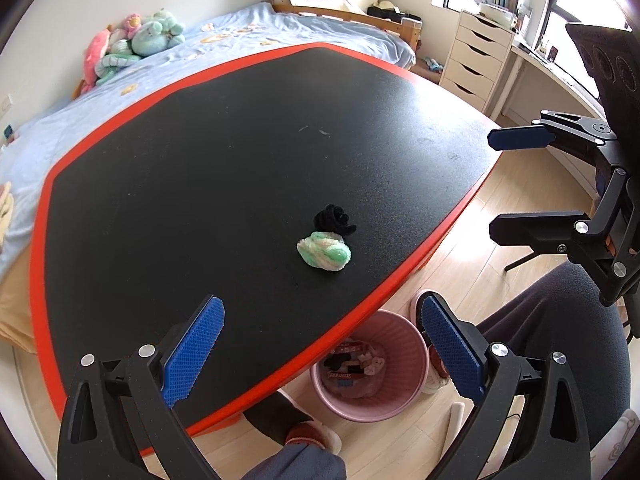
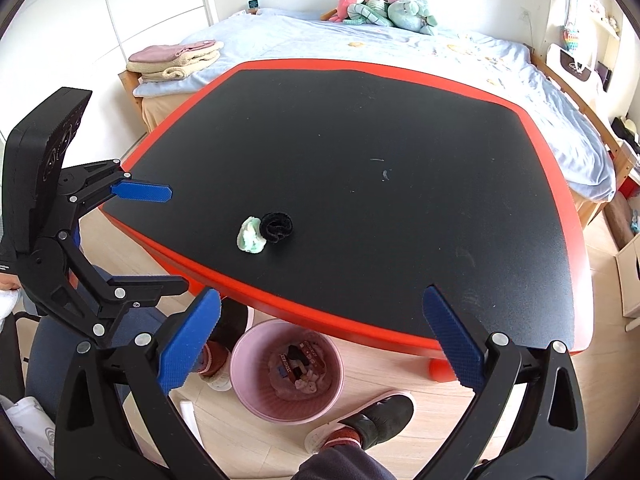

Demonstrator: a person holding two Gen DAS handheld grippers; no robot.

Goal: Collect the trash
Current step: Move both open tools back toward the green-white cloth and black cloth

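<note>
I am holding both tools spread wide and empty above the near edge of the table (image 1: 120,200); my left gripper (image 1: 322,350) is hanging over the table's red rim, and my right gripper (image 2: 322,344) is hanging partly over the floor beside it, each with nothing between its blue pads; two scraps are lying on the black top, a green-and-white wad (image 1: 325,255) and a black wad (image 1: 335,219), touching each other, the black one on the far side; both are sitting ahead of my left tool, slightly right of its centre line, and ahead and to the left of my right tool, so I am judging the left the nearer and straighter reach; neither wad is showing a clear long axis, being bunched roughly round; one pink bin (image 2: 286,372) is standing on the floor below the table edge, already holding several bits of trash, almost directly under both tools; I am counting two scraps left, one bin, two grippers.
</note>
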